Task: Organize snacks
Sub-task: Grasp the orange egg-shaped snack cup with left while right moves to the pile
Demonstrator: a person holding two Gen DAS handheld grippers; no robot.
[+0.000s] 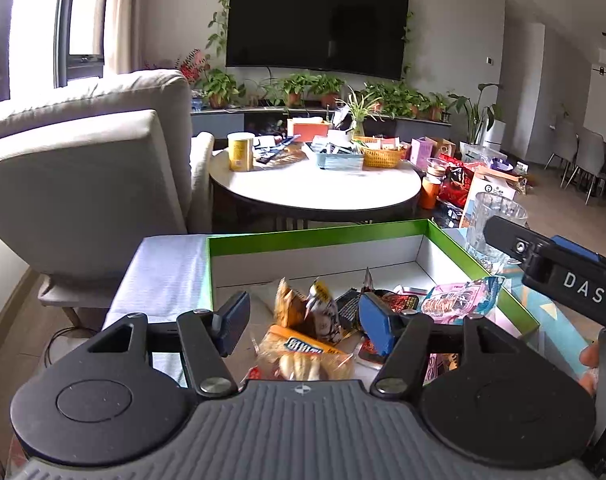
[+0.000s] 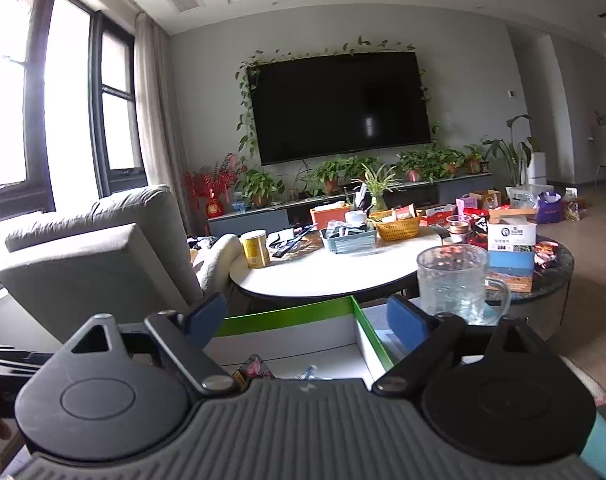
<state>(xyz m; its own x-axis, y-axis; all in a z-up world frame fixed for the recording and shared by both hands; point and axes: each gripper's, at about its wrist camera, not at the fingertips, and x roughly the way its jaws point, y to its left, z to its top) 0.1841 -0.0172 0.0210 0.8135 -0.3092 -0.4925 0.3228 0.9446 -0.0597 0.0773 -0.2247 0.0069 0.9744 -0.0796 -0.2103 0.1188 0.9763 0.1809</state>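
**A:** Over the green-rimmed box (image 1: 319, 236), your left gripper (image 1: 303, 322) hangs with its fingers (image 1: 377, 326) spread wide — nothing between them. Snacks lie just below, inside the box.

**B:** Which snacks do you see there?

**A:** Orange bread pack (image 1: 303, 354) nearest you, a brown-and-white packet (image 1: 317, 312) standing behind it, a dark red packet (image 1: 399, 302) further right, and a pink pack (image 1: 453, 304) leaning on the box's right wall. All bunched at the near end; far end of the box shows bare white floor.

**B:** And your right gripper?

**A:** Right gripper (image 2: 307, 320) sits above the box's far right corner, fingers (image 2: 407, 322) wide apart, holding nothing. From the left wrist view it comes in at the right edge, the black body marked DAS, higher than the pink pack and apart from it.

**B:** What's beside the box?

**A:** Glass mug (image 2: 457, 284) just right of it, upright. White cloth (image 1: 163, 280) lies along the left side of the box. Beyond, a round white table (image 1: 315, 188) carries a yellow can (image 1: 241, 152), a blue-grey tray (image 1: 337, 158) and a wicker basket (image 1: 383, 154) — well apart from the box. Grey armchair (image 1: 83, 168) at left, TV (image 1: 317, 20) on the wall.
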